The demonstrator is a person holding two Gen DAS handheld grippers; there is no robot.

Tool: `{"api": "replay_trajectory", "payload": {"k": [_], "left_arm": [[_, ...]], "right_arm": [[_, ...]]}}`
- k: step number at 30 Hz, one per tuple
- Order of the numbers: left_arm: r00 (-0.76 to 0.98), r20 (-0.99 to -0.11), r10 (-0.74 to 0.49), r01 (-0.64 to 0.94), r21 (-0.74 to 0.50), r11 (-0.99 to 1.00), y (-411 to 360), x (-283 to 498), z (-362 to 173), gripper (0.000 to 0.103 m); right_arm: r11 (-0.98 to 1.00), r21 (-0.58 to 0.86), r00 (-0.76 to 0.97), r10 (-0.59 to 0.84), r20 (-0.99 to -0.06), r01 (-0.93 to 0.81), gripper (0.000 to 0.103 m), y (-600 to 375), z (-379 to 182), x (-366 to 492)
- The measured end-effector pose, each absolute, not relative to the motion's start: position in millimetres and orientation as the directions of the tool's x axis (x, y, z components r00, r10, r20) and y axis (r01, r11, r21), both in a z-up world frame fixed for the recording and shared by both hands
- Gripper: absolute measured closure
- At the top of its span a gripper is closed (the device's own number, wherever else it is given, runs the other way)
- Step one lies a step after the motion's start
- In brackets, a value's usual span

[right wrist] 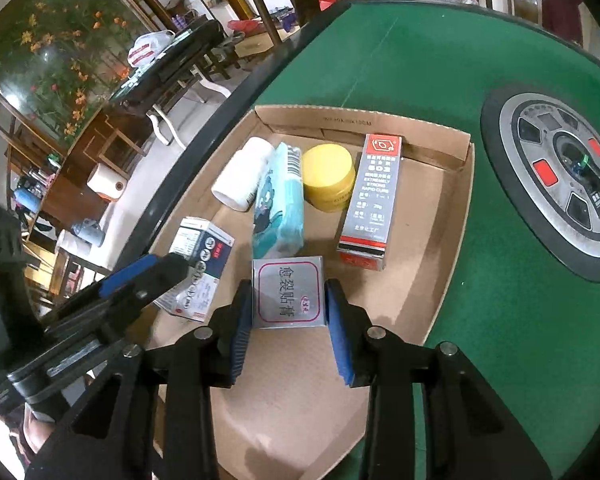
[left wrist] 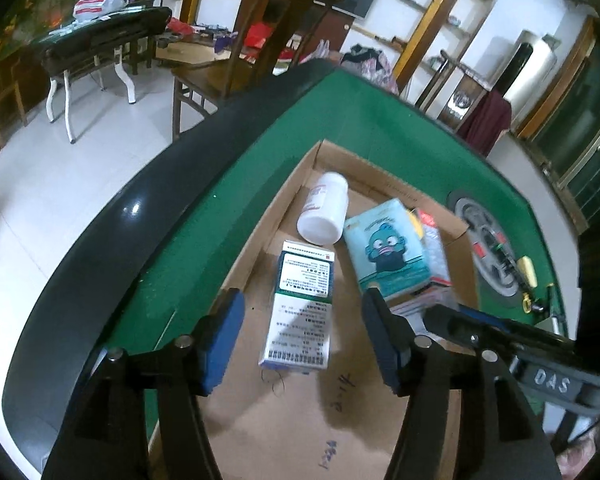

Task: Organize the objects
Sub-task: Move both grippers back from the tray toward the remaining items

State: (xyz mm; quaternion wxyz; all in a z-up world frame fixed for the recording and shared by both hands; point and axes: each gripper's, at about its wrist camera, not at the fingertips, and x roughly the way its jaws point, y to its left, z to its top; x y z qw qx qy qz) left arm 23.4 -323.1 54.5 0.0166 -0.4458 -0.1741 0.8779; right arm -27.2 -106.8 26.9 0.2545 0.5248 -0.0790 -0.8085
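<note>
The cardboard tray (right wrist: 440, 216) holding the objects lies on a green felt table (right wrist: 440, 64) with a dark padded rim; a round metal hub (right wrist: 556, 184) is sunk into the felt at the tray's 3 o'clock. Beyond the rim are pale floor tiles, a wooden chair (left wrist: 236, 68), a folding table (left wrist: 100, 40) bearing a white bag, and wall shelving.

Only the right wrist view shows the yellow-lidded jar (right wrist: 329, 176) and the full face of the grey glue box (right wrist: 374, 200), standing at 12 to 1 o'clock of the silver plaster box (right wrist: 287, 292). In the left wrist view the jar is a yellow sliver behind the cartoon tissue pack (left wrist: 386, 248), and the silver box is hidden. Both views show the white bottle (left wrist: 324, 208) lying on its side at the tray's far end, touching the tissue pack.

The left gripper (left wrist: 302, 330) has its blue pads wide apart, straddling the green-and-white medicine box (left wrist: 300, 308) lying flat in the tray without touching it. The right gripper (right wrist: 288, 320) has its pads pressed against both sides of the silver plaster box, over the tray's near half.
</note>
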Motion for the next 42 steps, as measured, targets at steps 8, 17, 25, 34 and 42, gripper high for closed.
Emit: {"api": "replay_trajectory", "payload": {"k": [8,17,25,34,42], "left_arm": [[-0.639,-0.739,0.210,0.122,-0.368,-0.922,-326.3,38.6,76.8,0.045],[-0.642,-0.682,0.351,-0.013,-0.448,-0.894,-267.9,65.2,102.0,0.042],[-0.542,-0.665,0.514,-0.198,-0.494,-0.847,-161.0,84.5,99.3,0.042],[-0.465,-0.721,0.514,-0.236,-0.459,-0.857,-120.2,81.0,78.5,0.042],[-0.487,-0.727,0.485,-0.195,-0.451,-0.871,-134.5,75.6,67.6,0.042]], "right_arm": [[-0.855,0.412,-0.409,-0.514,-0.754,0.316,0.061,-76.9,66.3,-20.6],[-0.916,0.349,-0.532,-0.400,-0.746,0.199,0.057,34.0,89.9,-2.0],[-0.946,0.312,-0.615,-0.196,-0.764,-0.085,0.057,185.5,87.4,9.5],[-0.939,0.340,-0.540,-0.260,-0.801,-0.052,0.057,205.2,57.7,-9.7],[-0.958,0.286,-0.495,-0.242,-0.835,-0.014,0.056,175.3,42.5,-26.9]]}}
